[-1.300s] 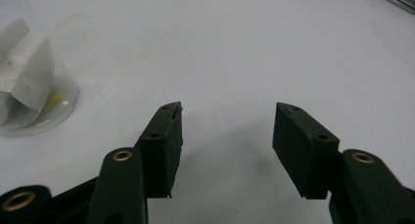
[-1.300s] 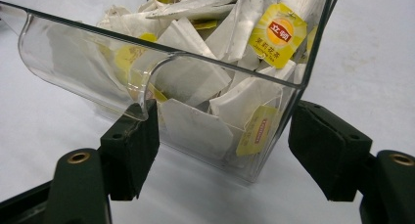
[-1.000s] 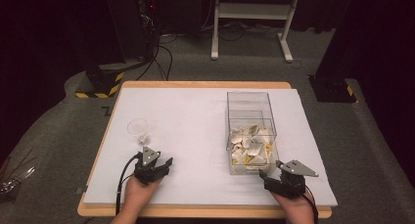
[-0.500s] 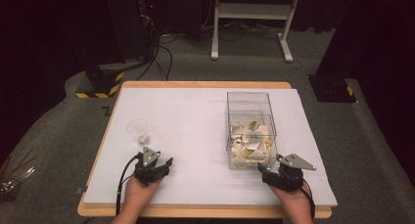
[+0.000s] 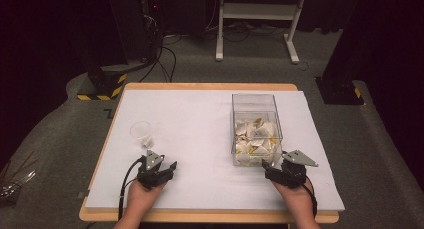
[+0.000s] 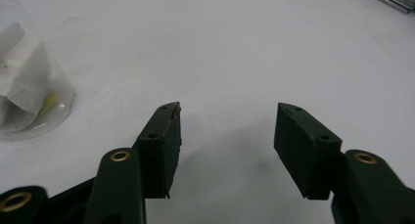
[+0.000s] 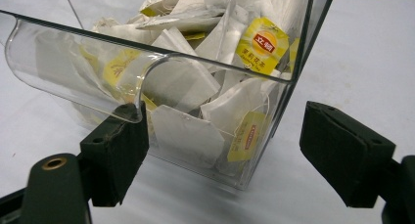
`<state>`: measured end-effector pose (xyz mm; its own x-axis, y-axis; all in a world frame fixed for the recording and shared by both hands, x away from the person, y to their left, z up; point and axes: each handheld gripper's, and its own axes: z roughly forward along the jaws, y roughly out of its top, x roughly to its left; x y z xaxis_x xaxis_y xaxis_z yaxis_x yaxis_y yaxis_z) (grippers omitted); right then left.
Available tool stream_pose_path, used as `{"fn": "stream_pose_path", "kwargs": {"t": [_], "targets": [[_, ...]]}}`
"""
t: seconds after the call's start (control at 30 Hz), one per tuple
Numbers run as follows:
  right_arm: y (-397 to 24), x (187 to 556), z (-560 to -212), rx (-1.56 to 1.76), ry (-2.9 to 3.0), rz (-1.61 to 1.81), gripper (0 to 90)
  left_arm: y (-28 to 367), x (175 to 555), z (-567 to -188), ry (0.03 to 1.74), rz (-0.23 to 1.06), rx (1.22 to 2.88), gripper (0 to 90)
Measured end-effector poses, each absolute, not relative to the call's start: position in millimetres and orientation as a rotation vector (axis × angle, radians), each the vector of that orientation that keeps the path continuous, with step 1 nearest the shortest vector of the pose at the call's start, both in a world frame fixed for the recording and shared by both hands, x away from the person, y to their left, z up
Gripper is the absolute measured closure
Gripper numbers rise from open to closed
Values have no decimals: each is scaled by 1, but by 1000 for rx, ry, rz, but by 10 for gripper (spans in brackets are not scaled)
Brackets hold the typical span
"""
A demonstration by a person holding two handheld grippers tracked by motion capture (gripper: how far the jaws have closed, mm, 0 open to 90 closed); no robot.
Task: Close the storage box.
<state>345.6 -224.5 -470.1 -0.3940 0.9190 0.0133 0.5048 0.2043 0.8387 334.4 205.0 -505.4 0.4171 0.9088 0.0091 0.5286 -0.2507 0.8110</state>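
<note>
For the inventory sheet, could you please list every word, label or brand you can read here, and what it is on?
"立顿": red mark on the yellow tea-bag tag at the top of the clear box.
Small line under that mark: too blurred to read.
Lower yellow tag: reddish print, turned sideways, unreadable.
Dark mark on the floor by the table's edge: partly hidden, unreadable.

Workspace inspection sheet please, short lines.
Surface: white table top, bare in the middle.
Job's things: clear box full of tea bags; plastic cup with one bag in it.
Clutter: nothing seen.
Grippers: left gripper open over bare table; right gripper open at the box's near corner, fingers have just been opening, box between them but not pressed.
Cables: black cable trails from left gripper.
Surroundings: grey carpet, white stand.
</note>
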Motion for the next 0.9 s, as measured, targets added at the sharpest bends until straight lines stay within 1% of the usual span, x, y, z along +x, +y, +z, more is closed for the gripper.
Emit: {"fn": "stream_pose_path", "kwargs": {"t": [0.9], "targets": [[-220, 388, -470, 1374, 1927, 1047, 146, 205, 335, -506, 1209, 626, 1930, 437]]}}
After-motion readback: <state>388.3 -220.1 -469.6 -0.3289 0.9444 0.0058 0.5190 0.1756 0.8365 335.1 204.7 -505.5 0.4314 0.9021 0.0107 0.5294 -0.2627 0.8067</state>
